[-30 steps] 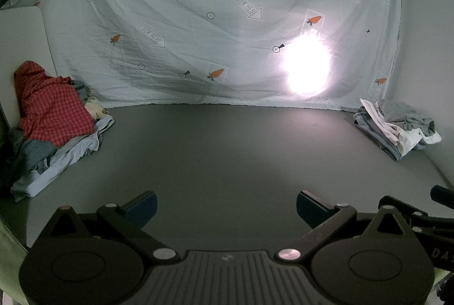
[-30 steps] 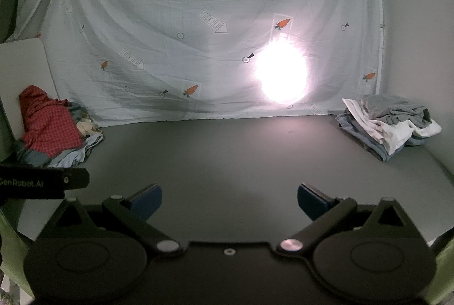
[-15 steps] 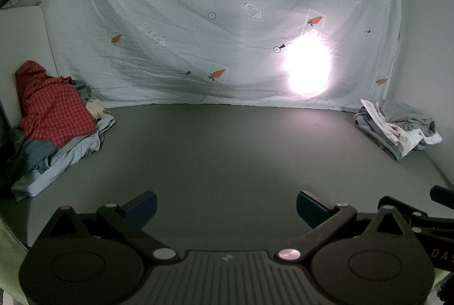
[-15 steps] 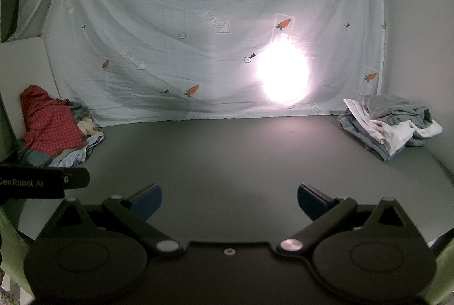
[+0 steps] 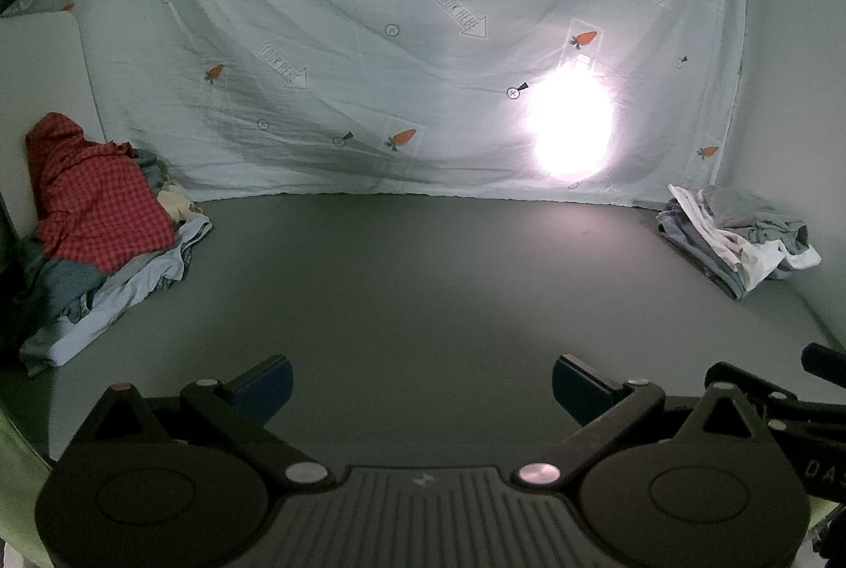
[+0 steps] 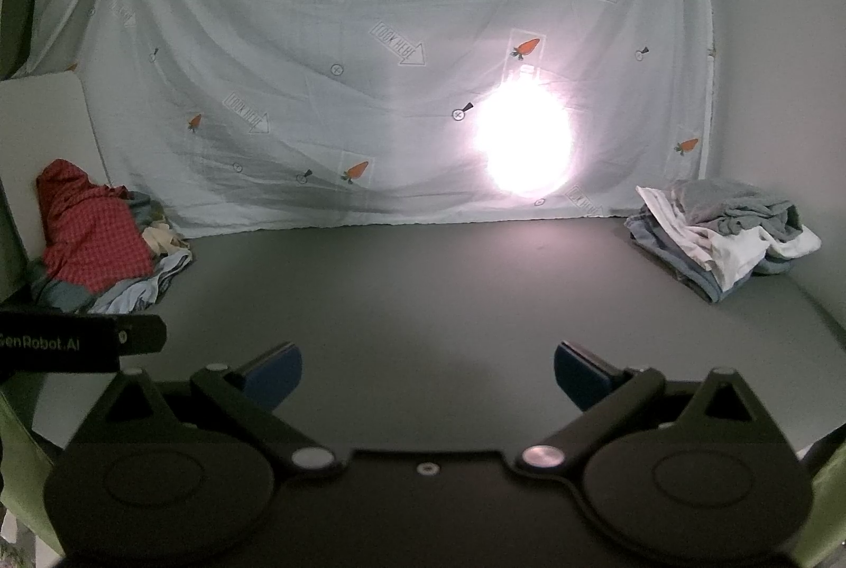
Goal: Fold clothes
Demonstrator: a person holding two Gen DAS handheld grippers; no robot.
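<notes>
Two heaps of clothes sit on the dark grey counter (image 5: 423, 282) in front of you, one at each far corner. On the far left, an unfolded pile (image 5: 100, 240) leans against a white board (image 5: 42, 81); a red checked shirt (image 5: 95, 203) lies on top, with pale blue and grey-blue cloth spilling out beneath it toward the near side. In the right wrist view the same pile (image 6: 106, 245) shows at the far left. On the far right, a smaller stack (image 5: 735, 235) of grey, white and denim-blue garments rests near the edge of the counter; the right wrist view shows it (image 6: 719, 235) more loosely heaped, with a grey piece on top.

Your left gripper (image 5: 421, 383) hangs over the near part of the counter with its blue-padded fingers (image 5: 264, 383) spread wide and nothing between them. Your right gripper (image 6: 427, 377) is likewise spread wide and holds nothing, its fingers (image 6: 581, 372) well apart over bare counter. Both are well away from either heap. Part of your right gripper's body shows at the near right in the left wrist view, and the left one's labelled body at the near left in the right wrist view.

Behind the counter hangs a pale sheet (image 5: 402, 39) printed with carrots and arrows, with a bright glare (image 5: 571, 129) shining through it right of centre.
</notes>
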